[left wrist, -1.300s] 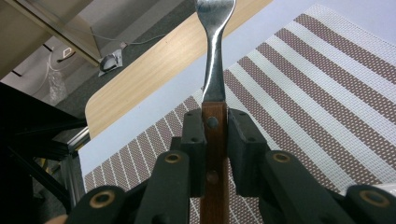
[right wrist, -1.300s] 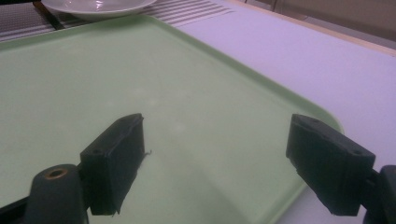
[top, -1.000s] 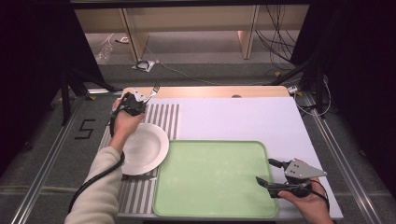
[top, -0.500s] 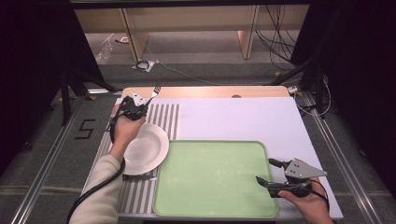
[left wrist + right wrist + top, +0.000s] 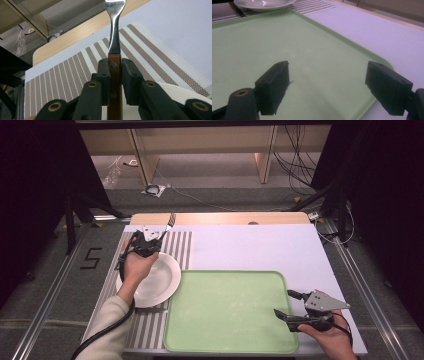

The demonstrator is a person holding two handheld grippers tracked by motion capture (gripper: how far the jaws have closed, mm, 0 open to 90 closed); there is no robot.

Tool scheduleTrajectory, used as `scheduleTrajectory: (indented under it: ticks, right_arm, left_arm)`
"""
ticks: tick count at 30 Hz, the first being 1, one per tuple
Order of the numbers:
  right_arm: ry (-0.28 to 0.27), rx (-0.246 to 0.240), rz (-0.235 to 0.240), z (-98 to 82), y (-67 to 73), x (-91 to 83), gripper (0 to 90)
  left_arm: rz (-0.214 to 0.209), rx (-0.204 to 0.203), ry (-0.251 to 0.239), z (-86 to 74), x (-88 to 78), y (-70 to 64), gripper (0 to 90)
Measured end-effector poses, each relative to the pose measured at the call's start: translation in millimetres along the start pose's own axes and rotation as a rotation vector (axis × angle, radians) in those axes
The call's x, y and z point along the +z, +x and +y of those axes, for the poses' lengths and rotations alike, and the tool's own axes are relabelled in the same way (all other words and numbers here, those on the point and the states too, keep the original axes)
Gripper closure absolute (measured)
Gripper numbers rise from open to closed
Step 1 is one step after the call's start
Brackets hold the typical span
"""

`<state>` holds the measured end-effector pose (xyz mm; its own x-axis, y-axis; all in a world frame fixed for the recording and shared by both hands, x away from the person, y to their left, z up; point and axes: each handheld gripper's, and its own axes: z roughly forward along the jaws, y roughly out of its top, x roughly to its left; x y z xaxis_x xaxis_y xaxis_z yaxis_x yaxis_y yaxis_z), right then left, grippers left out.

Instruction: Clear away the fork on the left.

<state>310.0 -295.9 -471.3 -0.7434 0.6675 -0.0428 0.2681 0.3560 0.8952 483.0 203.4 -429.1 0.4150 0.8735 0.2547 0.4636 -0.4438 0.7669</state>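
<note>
Fingers [image 5: 103, 75] of the left gripper [image 5: 115, 75] were clamped on the brown wooden handle of one fork [image 5: 114, 45], black pads pressing it from both sides. Two round rivets showed in the wood, one level with the pads and one lower. From the handle a narrow, polished steel neck rose upright and widened at the top of the left gripper view, where the tines ran out of sight. In the high view the fork [image 5: 170, 221] stuck out beyond the left gripper [image 5: 150, 237], above the far end of the placemat [image 5: 182, 245].

One placemat lay on the bench [image 5: 280, 247], woven in brown and white stripes with a fine mesh texture. One round white plate [image 5: 160, 280], smooth and glossy with a shallow rim, sat on it, partly under the left hand [image 5: 136, 270].

Beside the plate lay one pale green tray [image 5: 225, 310], rectangular with rounded corners and a low raised edge, its surface matt. At its near right corner the right gripper [image 5: 286, 306] was held by the right hand [image 5: 330, 335], its two black fingers [image 5: 274, 85] spread wide apart with nothing between them, low over the tray's surface.
</note>
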Motion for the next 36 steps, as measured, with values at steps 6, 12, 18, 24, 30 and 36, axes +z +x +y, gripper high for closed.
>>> scheduleTrajectory:
  ticks: [6,12,18,24,30,36]
  right_arm:
    - [-0.002,-0.001,0.002,-0.2,0.0,0.2,20.4]
    - [0.004,-0.003,0.000,-0.1,0.1,0.2,20.4]
    - [0.003,-0.004,0.000,-0.1,0.1,0.1,20.4]
    - [0.005,-0.005,-0.001,0.1,0.3,0.1,20.4]
    - [0.007,-0.008,0.000,0.0,0.4,0.2,20.4]
    - [-0.003,-0.008,0.008,0.0,0.8,0.5,20.4]
  left_arm:
    - [-0.012,-0.011,-0.015,-3.4,-6.5,-6.9,77.1]
    - [-0.030,-0.020,-0.018,-4.5,-12.9,-12.6,77.1]
    - [-0.040,-0.029,-0.018,-7.5,-17.3,-17.0,77.1]
    - [-0.017,-0.079,-0.049,-9.5,-25.0,-22.4,77.1]
    - [0.025,-0.160,-0.120,-12.3,-36.0,-33.4,77.1]
    - [0.031,-0.192,-0.125,-14.9,-41.4,-43.6,77.1]
